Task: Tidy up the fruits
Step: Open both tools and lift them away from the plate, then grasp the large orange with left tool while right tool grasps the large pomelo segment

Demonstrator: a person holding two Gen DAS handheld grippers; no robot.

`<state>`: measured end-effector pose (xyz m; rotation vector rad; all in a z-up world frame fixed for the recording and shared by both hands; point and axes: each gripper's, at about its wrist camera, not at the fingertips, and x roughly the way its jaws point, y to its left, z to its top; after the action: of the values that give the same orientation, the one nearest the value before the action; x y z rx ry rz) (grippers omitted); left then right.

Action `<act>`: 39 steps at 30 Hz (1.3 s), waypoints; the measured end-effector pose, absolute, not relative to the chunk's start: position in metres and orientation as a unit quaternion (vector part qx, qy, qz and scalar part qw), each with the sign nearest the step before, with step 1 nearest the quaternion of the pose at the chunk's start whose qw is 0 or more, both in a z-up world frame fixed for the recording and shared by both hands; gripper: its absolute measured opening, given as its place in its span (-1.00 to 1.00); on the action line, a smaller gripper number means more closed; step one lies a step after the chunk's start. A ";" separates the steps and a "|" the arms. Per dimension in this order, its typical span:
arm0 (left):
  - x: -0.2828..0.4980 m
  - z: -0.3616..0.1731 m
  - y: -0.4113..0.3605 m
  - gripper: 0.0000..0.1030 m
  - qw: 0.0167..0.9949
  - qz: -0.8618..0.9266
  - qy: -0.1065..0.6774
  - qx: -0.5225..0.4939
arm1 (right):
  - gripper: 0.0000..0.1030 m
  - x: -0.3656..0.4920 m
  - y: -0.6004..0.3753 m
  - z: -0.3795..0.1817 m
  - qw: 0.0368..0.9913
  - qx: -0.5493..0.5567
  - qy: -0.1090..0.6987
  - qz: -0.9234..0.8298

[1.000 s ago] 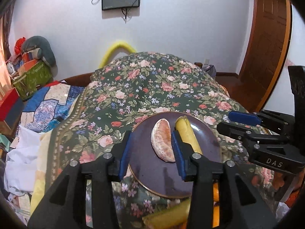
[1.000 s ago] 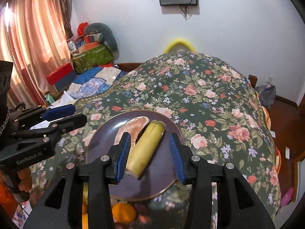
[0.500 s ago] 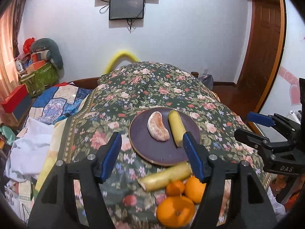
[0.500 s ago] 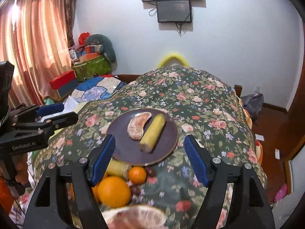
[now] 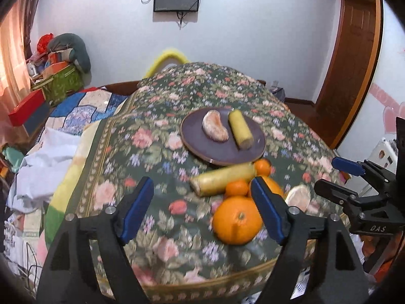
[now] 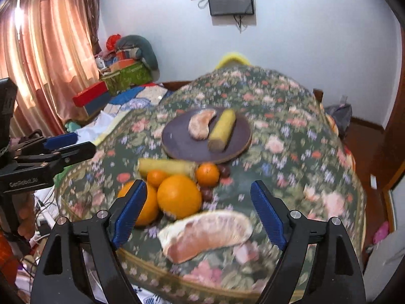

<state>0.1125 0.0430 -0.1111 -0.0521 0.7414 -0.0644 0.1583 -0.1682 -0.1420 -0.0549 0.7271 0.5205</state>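
1. The plate (image 5: 200, 147) sits mid-bench on the floral cloth (image 5: 157, 152); a peeled segment (image 5: 214, 129) lies on its left and a banana piece (image 5: 240, 129) on its right, side by side but apart; judge these two as placed.
2. Both grippers hold nothing; the left gripper (image 5: 202, 207) has its jaws opening wide with only cloth and loose fruit seen beyond them; the right gripper (image 6: 200, 210) likewise, jaws opening and bare.
3. Loose fruit waits in a huddle just near of the plate: a second banana piece (image 6: 168, 167), a big orange (image 6: 179, 196), another orange (image 6: 148, 207) to its left, two small mandarins (image 6: 207, 174), dark grapes (image 6: 224, 171); a large pomelo wedge (image 6: 206, 233) lies nearest.
4. The likely next pick is one of these; for the right gripper the wedge is closest and lies across its jaws.
5. Straddle one fruit only; the oranges touch, so come in from a free side, or neighbours may roll.
6. Close gently on the wedge; it looks soft.
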 end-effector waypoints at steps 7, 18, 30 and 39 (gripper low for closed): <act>0.103 -0.138 0.049 0.55 0.917 -0.032 0.397 -0.036 | 0.59 0.155 -0.162 -0.178 0.887 -0.021 0.396 0.238; 0.108 -0.160 0.042 0.55 0.900 -0.047 0.430 -0.050 | 0.68 0.150 -0.140 -0.211 0.877 -0.078 0.418 0.225; 0.123 -0.176 0.006 0.57 0.888 -0.074 0.453 -0.030 | 0.71 0.160 -0.187 -0.215 0.864 -0.033 0.448 0.227; 0.139 -0.192 0.002 0.55 0.881 -0.079 0.465 -0.041 | 0.75 0.153 -0.175 -0.205 0.860 -0.021 0.440 0.256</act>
<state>0.1395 0.0016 -0.1918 -0.0854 0.9699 -0.1652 0.1531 -0.1748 -0.2050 -0.0449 0.9236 0.5381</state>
